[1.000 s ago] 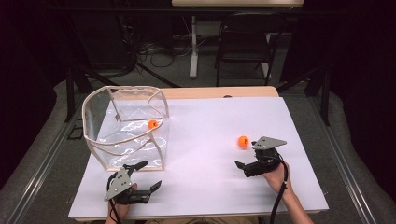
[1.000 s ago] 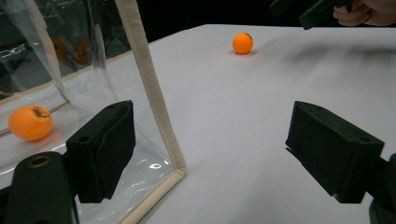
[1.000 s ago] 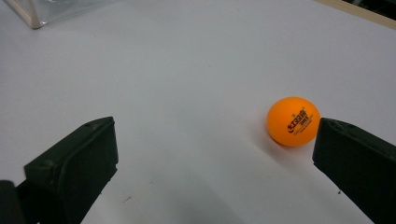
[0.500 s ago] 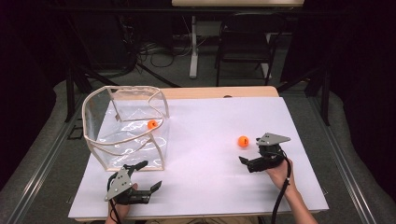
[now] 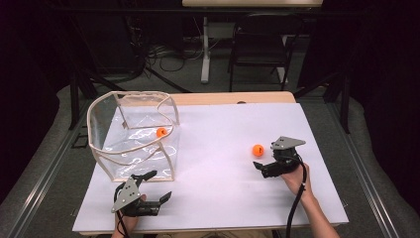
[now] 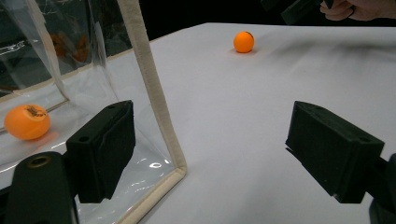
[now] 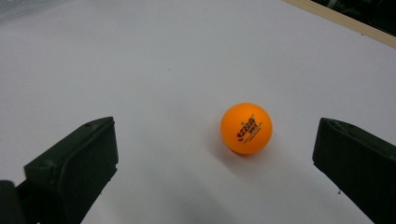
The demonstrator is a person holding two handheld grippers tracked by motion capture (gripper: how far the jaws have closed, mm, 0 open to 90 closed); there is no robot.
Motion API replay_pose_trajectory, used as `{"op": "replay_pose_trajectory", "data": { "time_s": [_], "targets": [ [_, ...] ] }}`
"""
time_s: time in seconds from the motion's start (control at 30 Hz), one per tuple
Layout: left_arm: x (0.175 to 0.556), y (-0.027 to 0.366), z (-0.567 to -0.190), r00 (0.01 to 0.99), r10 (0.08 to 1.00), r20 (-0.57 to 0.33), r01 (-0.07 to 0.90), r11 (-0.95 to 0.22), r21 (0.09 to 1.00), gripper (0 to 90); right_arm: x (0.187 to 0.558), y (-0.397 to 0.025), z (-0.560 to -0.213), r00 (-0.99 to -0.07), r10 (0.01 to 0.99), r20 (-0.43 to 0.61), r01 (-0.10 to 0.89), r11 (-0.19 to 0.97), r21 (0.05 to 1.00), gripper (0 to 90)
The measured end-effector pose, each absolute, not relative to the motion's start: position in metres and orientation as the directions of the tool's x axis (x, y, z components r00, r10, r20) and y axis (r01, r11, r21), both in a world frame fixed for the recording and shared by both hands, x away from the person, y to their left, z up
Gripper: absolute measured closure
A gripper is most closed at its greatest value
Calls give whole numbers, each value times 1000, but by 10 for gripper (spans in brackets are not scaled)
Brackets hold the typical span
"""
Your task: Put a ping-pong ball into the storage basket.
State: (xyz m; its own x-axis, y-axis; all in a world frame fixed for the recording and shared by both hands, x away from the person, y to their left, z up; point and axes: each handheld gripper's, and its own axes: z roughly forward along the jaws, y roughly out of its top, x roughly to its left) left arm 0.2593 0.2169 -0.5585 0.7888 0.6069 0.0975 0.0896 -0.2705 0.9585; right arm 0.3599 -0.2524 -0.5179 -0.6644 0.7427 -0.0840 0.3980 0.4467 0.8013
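Surface: white table top [image 5: 218,148], dark room beyond.
Ball: orange ball [image 7: 246,128] lies loose at right, just beyond your right gripper [image 5: 264,166].
Right gripper: jaws spread; centre them on the ball, then close gently.
Left gripper [image 5: 153,188]: spread, empty, near the clear bin [image 5: 130,147].

**Orange on white**

Two orange balls are showing: one [image 5: 257,149] is lying on the white table cover [image 5: 218,148], bearing dark printed lettering, and another [image 5: 161,132] is sitting inside the clear bag [image 5: 133,136] with cream trim. Both grippers' jaws are looking black.
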Motion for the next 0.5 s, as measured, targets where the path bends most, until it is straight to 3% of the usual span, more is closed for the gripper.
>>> {"op": "replay_pose_trajectory", "data": {
  "time_s": [0.5],
  "targets": [
    [259,217,-559,789,607,92,94,-268,959,157,376,-249,-521,-663,745,-75,413,447,793,0]
  ]
}}
